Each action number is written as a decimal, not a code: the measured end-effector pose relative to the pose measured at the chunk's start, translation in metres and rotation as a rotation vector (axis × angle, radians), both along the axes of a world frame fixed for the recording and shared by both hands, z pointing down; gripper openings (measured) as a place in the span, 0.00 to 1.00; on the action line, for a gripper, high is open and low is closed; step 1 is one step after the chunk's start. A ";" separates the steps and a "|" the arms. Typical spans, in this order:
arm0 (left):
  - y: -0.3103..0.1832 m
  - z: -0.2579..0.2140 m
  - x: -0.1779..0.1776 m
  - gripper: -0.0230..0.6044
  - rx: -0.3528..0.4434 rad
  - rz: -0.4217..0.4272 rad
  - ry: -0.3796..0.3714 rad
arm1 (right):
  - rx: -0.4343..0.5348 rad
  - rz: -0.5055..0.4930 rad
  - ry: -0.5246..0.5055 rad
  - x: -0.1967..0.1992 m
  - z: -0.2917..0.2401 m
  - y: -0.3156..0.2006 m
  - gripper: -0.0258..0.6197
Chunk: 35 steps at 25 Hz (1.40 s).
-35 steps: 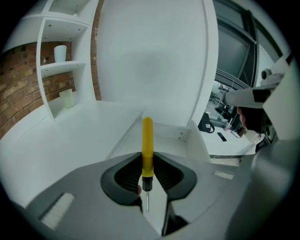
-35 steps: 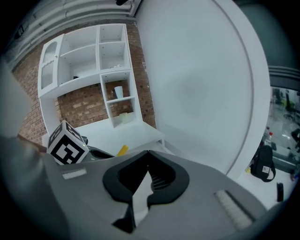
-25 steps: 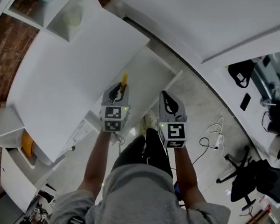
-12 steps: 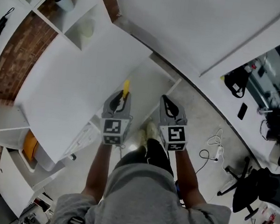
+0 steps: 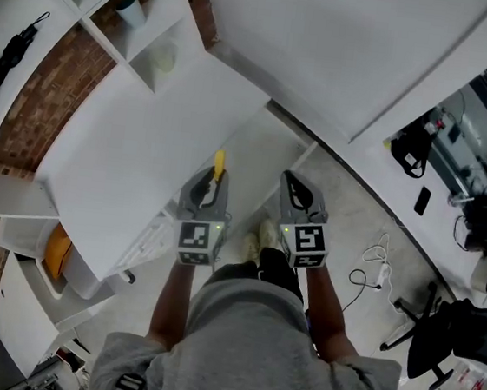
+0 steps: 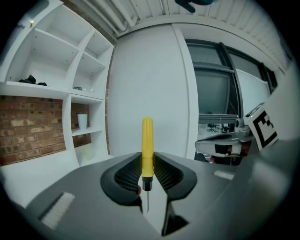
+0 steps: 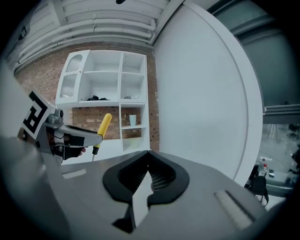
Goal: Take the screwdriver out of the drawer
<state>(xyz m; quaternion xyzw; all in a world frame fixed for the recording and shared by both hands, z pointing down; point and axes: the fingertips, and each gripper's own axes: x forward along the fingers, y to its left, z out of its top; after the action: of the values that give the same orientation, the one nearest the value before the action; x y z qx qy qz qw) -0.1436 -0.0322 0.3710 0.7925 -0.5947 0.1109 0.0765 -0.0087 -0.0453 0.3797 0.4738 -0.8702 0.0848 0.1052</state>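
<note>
A yellow-handled screwdriver (image 6: 147,145) stands upright between the ribbed pads of my left gripper (image 6: 147,164), which is shut on its handle just above the thin metal shaft. In the head view the yellow handle (image 5: 219,162) sticks out beyond the left gripper (image 5: 211,180), above the edge of the white table (image 5: 143,152). My right gripper (image 5: 294,182) is held level beside it, a little to the right. Its jaws (image 7: 149,154) meet at the tips with nothing between them. The right gripper view shows the screwdriver (image 7: 103,125) at the left. A long white drawer (image 5: 267,144) lies open below the grippers.
White wall shelves (image 5: 116,9) at upper left hold a cup (image 5: 132,11) and a dark bundle. A low white bin with something orange (image 5: 58,252) sits under the table's left end. Cables (image 5: 375,248) lie on the floor and a black office chair (image 5: 438,330) stands at the right.
Both grippers have risen together, away from the drawer, with the screwdriver still clamped in the left one. More of the shelves has come into the head view.
</note>
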 end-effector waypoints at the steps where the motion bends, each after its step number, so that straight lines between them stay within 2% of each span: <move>1: 0.004 -0.002 -0.001 0.17 0.000 -0.005 0.009 | 0.001 -0.003 -0.007 -0.002 -0.004 0.003 0.04; 4: 0.016 -0.012 -0.001 0.17 0.002 -0.022 0.053 | -0.009 -0.015 -0.025 -0.006 -0.012 0.014 0.04; 13: 0.053 -0.021 -0.022 0.17 0.027 -0.036 0.061 | 0.020 -0.006 -0.029 -0.010 -0.025 0.043 0.04; 17: 0.065 -0.014 -0.032 0.17 0.029 -0.021 0.026 | 0.043 -0.001 -0.017 -0.011 -0.028 0.054 0.04; 35: 0.072 -0.013 -0.037 0.17 0.037 -0.003 0.026 | 0.031 0.006 -0.016 -0.019 -0.026 0.065 0.04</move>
<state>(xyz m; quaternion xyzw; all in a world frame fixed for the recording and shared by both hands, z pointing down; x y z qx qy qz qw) -0.1802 0.0396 0.3582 0.7942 -0.5970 0.0894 0.0700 -0.0275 0.0192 0.3538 0.4774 -0.8707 0.0754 0.0905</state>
